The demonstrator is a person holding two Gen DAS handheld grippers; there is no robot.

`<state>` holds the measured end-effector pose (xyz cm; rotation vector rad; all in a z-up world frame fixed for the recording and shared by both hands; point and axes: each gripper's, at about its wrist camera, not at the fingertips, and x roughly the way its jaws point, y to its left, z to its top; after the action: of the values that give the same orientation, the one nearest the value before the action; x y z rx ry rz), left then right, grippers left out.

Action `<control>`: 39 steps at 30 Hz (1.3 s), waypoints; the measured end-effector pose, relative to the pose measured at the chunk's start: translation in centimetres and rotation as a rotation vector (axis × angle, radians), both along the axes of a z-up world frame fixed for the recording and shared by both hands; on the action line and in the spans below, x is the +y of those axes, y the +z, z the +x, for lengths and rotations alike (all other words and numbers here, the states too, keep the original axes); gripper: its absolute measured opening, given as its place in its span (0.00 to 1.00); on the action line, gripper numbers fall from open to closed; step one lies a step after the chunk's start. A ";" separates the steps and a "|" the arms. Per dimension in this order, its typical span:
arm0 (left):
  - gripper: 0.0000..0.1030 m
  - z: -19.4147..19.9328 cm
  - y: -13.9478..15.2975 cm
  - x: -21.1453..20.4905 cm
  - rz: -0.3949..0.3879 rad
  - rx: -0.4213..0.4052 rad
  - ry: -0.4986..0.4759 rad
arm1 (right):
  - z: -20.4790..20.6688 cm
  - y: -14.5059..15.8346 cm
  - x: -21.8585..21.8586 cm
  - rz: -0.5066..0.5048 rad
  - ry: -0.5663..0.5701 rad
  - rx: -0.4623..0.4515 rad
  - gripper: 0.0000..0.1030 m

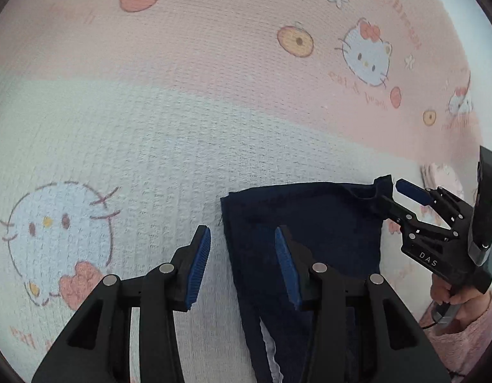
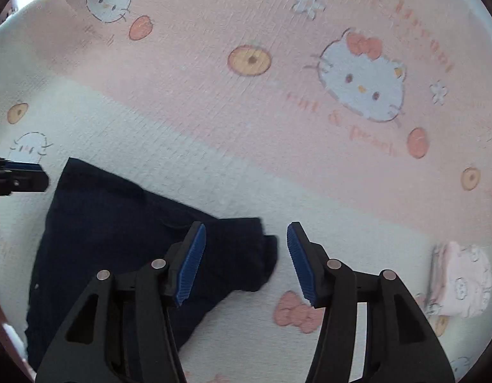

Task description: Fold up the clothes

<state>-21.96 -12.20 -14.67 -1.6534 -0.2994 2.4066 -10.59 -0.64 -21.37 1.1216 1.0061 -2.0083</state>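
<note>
Work surface: a pink-and-white cartoon-cat bedsheet [image 2: 214, 166], waffle-textured and flat, so cloth can slide across it and a folded panel will lie level.

On its white band lies the navy garment [image 2: 118, 223], already narrowed to a compact, roughly rectangular bundle, probably partway through folding. Its far edge is straight; the right-hand corner bunches into a small lump. What kind of garment it is cannot be told from these views.

Left gripper [image 1: 242, 265] points down over the bundle's left edge, jaws wide apart with nothing between the pads; one pad is over navy cloth, the other over bare sheet, which suits a pinch on that edge.

Right gripper [image 2: 246, 261] hangs just past the bunched corner, jaws likewise apart and empty. In the left wrist view its tips sit at the far right corner of the cloth; contact is uncertain.

A small pink folded item [image 2: 463, 281] rests well to the right, apart from the bundle.

Open sheet runs beyond the far edge and to the left, leaving room to fold that way.
</note>
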 end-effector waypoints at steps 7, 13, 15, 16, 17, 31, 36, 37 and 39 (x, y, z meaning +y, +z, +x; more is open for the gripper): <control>0.33 -1.5 -0.7 0.4 -0.070 0.011 0.029 | -4.6 -0.1 5.5 -0.158 -0.387 -0.148 0.51; 0.34 -1.3 0.4 0.5 -0.024 0.058 -0.010 | -5.0 -0.1 3.7 -0.126 -0.295 -0.138 0.52; 0.34 -2.0 -1.0 0.2 -0.088 0.005 -0.009 | -6.2 -0.9 2.6 -0.073 -0.283 -0.119 0.51; 0.34 -2.3 -1.5 -0.3 -0.084 -0.023 0.012 | -7.0 -1.5 2.7 -0.040 -0.314 -0.092 0.51; 0.34 -2.2 -1.3 -1.1 -0.027 -0.037 0.051 | -7.5 -1.4 3.3 -0.071 -0.350 -0.107 0.51; 0.33 13.9 -0.8 -1.3 0.208 -0.213 0.171 | 9.6 0.1 8.8 -0.154 -0.238 -0.400 0.50; 0.32 15.6 -0.7 -0.5 0.242 -0.191 0.166 | 13.8 -2.0 9.8 -0.099 -0.219 -0.416 0.50; 0.30 15.5 -0.6 -0.2 0.233 -0.188 0.161 | 13.6 -2.3 9.6 -0.099 -0.219 -0.400 0.50; 0.26 15.4 -0.8 0.4 0.225 -0.194 0.158 | 13.3 -2.3 9.6 -0.111 -0.226 -0.397 0.50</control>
<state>-6.54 -11.78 -15.47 -1.8184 -0.7300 2.2195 2.72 8.91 -23.63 1.5500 0.5803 -1.8748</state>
